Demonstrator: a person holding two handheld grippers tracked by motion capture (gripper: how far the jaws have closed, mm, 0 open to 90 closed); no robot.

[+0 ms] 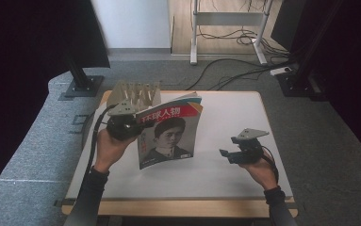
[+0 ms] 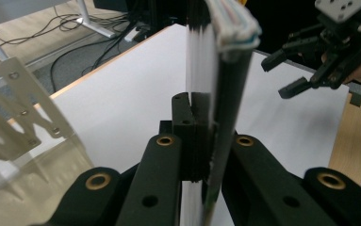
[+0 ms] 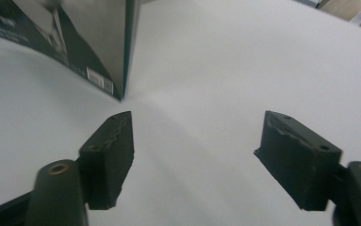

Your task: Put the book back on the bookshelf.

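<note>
The left gripper [image 1: 133, 123] is clamping the magazine [image 1: 168, 136] upright, likely bound for the rack [image 1: 135, 94] behind; the right gripper [image 1: 232, 154] is waiting beside it, jaws open.

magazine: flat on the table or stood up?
Stood up. The left gripper clamps the magazine by its edge, cover facing the camera, bottom corner at the table.
</note>
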